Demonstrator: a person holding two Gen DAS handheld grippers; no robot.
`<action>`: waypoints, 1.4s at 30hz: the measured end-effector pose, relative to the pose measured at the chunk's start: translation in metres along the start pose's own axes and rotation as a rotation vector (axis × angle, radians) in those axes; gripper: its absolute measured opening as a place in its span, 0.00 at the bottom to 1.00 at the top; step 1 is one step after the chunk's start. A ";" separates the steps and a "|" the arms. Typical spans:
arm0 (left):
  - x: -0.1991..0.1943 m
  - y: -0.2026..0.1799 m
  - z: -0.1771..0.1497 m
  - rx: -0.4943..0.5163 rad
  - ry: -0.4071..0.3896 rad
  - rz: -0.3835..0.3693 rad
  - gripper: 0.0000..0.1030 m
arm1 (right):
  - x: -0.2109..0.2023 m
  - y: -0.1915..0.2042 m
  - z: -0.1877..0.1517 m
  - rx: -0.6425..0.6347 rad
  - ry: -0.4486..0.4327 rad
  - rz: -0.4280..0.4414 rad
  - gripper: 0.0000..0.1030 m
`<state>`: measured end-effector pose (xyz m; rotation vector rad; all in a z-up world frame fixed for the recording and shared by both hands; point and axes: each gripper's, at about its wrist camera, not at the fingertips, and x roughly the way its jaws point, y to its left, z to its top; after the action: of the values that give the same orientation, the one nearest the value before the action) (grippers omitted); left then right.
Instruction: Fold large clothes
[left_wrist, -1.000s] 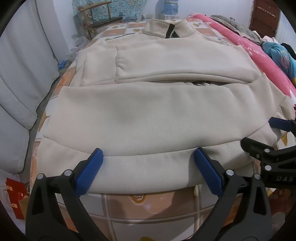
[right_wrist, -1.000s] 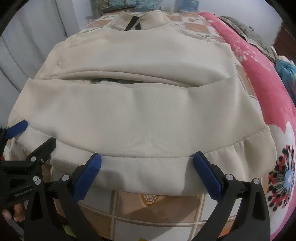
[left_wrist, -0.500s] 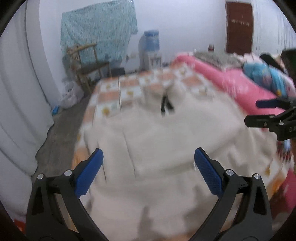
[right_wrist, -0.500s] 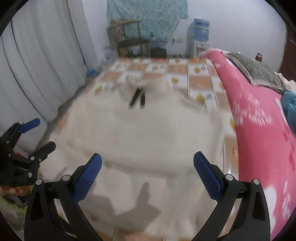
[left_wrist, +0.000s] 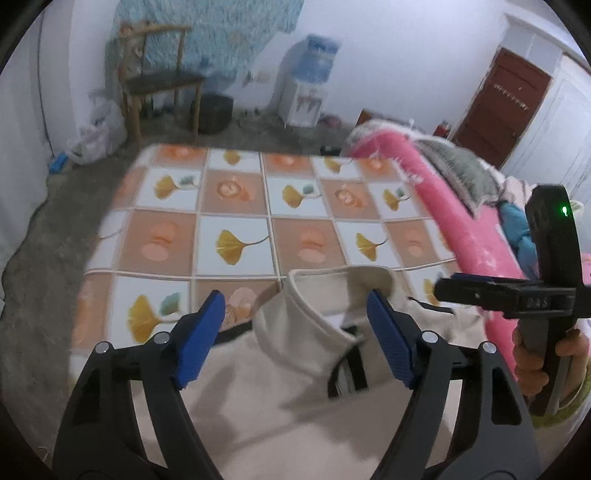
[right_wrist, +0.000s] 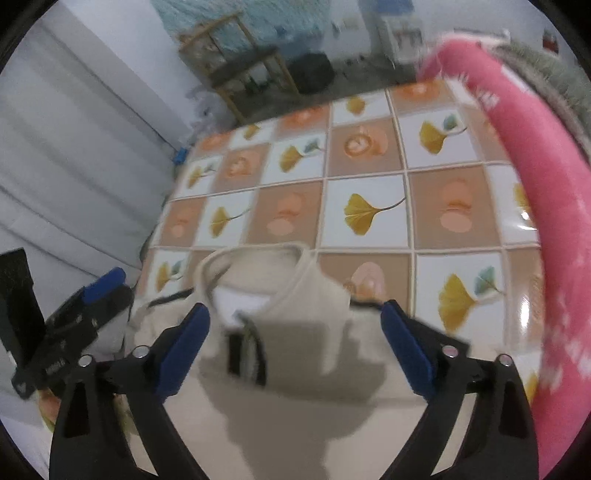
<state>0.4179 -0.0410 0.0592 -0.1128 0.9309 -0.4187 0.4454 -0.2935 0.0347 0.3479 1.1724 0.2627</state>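
A cream sweatshirt (left_wrist: 295, 413) lies on the tiled-pattern bed cover (left_wrist: 236, 206). Its stand-up collar (left_wrist: 332, 310) with a dark zipper sits between my fingers in both views; it shows in the right wrist view too (right_wrist: 295, 295). My left gripper (left_wrist: 295, 339) is open and empty, hovering above the collar area. My right gripper (right_wrist: 295, 343) is open and empty, also above the collar. The right gripper shows at the right of the left wrist view (left_wrist: 517, 295), and the left gripper at the left of the right wrist view (right_wrist: 74, 317). The lower body of the garment is out of view.
A pink blanket (left_wrist: 443, 206) lies along the right side of the bed, with grey and blue cloth (left_wrist: 517, 229) beyond. A wooden chair (left_wrist: 159, 81), a water dispenser (left_wrist: 306, 88) and a brown door (left_wrist: 502, 107) stand at the far wall. White curtains (right_wrist: 74, 147) hang at the left.
Both grippers have lifted from the sweatshirt's bottom hem and moved forward over the garment to its collar. The jaws stayed open and empty throughout.
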 end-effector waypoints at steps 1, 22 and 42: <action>0.013 0.000 0.002 -0.001 0.020 -0.005 0.72 | 0.009 -0.003 0.005 0.008 0.018 -0.002 0.84; -0.028 -0.053 -0.055 0.256 0.000 0.029 0.08 | -0.036 0.024 -0.077 -0.320 -0.035 -0.068 0.16; -0.098 -0.002 -0.148 0.125 -0.029 -0.026 0.18 | -0.080 -0.011 -0.164 -0.284 -0.060 -0.108 0.42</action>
<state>0.2481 0.0081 0.0451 -0.0174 0.8733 -0.4970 0.2635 -0.3126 0.0412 0.0424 1.0743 0.3177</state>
